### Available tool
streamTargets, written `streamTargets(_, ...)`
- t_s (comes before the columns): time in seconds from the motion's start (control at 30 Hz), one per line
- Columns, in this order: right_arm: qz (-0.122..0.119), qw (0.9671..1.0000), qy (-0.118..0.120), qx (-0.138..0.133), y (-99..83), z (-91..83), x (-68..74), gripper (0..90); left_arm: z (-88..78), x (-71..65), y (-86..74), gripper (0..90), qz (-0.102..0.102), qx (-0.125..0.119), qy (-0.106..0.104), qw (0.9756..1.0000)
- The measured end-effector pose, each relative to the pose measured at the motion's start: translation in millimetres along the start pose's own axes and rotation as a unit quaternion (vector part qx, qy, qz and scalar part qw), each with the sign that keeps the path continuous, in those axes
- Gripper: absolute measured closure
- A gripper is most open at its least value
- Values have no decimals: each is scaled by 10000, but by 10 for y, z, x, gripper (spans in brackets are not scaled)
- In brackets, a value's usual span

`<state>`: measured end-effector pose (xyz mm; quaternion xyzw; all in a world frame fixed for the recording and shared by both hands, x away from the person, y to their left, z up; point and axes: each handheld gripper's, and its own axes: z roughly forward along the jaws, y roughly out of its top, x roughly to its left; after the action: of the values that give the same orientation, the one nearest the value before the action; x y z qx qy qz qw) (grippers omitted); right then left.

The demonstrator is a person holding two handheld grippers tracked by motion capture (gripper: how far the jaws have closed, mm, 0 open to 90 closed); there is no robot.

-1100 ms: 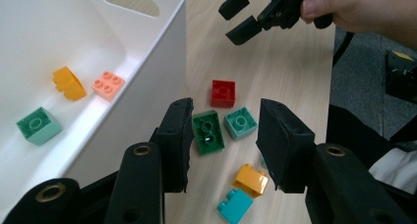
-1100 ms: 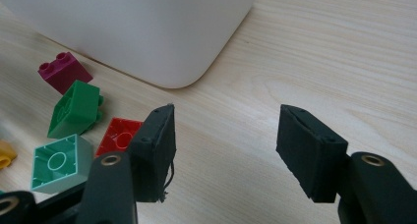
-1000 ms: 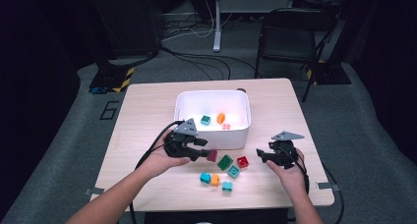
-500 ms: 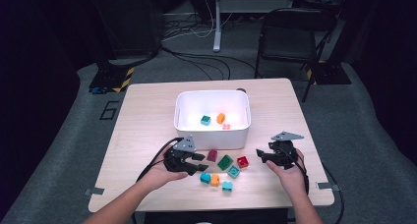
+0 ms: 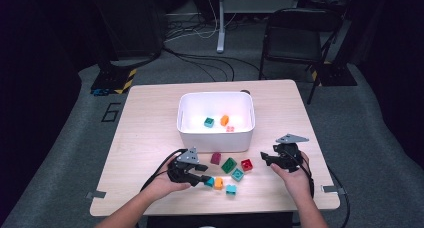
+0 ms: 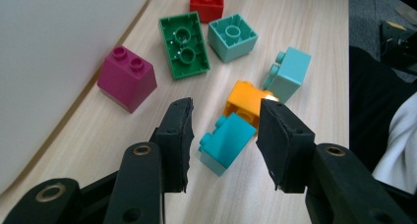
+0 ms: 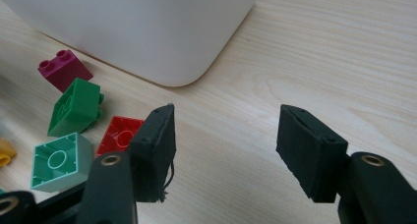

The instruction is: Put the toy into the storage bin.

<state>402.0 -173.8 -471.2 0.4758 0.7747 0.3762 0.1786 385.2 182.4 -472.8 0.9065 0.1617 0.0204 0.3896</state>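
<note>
left tongs [image 6: 223, 135]: open, straddling light-blue brick [image 6: 227, 142] on table [image 6: 314, 27] by orange brick [image 6: 246, 102] | right tongs [image 7: 223, 153]: open, holding nothing | tip: drop lower, square pads on flat sides, squeeze clear of orange, then into white bin [image 5: 215, 138]

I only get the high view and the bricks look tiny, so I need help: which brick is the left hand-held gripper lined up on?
Observer: The left hand-held gripper has a light blue brick between its open jaws, lying on its side, pads not pressing it.
Operator: Anything crowding it?
Observer: An orange brick sits right behind it, partly hidden by one fingertip.
Operator: And the right one?
Observer: The right hand-held gripper is open over bare table, with the red brick beside its left jaw.
</note>
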Motion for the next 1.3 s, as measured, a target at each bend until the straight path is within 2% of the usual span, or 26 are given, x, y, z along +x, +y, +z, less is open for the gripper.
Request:
streamTargets(0.27, 30, 10000, 5, 8, -3, 6, 7, 390, 115, 21, -103, 549, 27, 50, -32, 10000)
streamTargets(0.43, 28, 10000, 7, 8, -4, 7, 8, 390, 172, 45, -119, 527, 63, 159, -63, 9998)
streamTargets(0.77, 14, 10000, 18, 13, -4, 10, 9, 390, 287, 84, -141, 527, 9, 197, -84, 9998)
streamTargets(0.93, 33, 10000, 18, 31, -8, 15, 9, 390, 356, 74, -159, 582, -55, 287, -172, 9994)
streamTargets(1.07, 18, 10000, 23, 46, -10, 21, 7, 390, 387, 53, -162, 641, 4, 394, -214, 9990)
streamTargets(1.3, 8, 10000, 17, 27, -9, 19, 4, 390, 363, 55, -160, 671, -1, 349, -106, 9993)
